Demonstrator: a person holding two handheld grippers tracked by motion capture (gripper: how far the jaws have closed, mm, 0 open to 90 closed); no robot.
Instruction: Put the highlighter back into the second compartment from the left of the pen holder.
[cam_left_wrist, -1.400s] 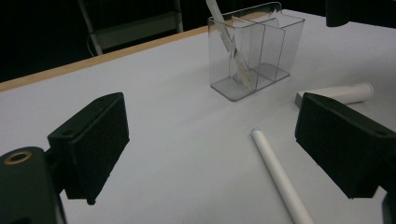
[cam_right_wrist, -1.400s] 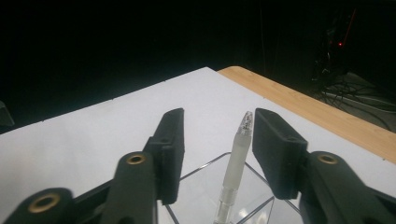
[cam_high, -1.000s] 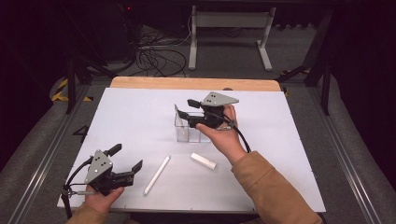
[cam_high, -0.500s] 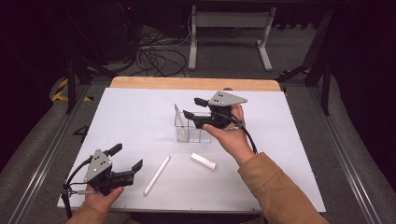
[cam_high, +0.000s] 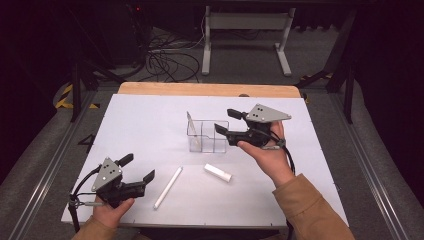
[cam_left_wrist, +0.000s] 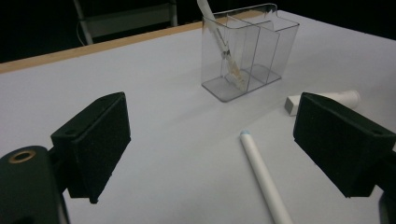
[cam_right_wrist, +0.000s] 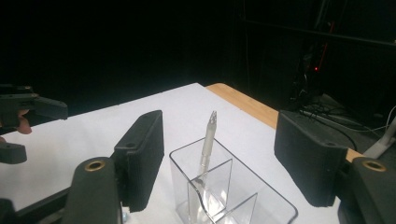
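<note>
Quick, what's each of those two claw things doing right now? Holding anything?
Left gripper: jaws open, empty, low over the table by the long white pen.
Right gripper: jaws just opened, nothing between them, beside the clear holder.

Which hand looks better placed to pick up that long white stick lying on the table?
The left. Its gripper sits beside the white stick, jaws open and aimed toward it in the left gripper view. The right gripper is up by the clear holder, farther from the stick.
</note>
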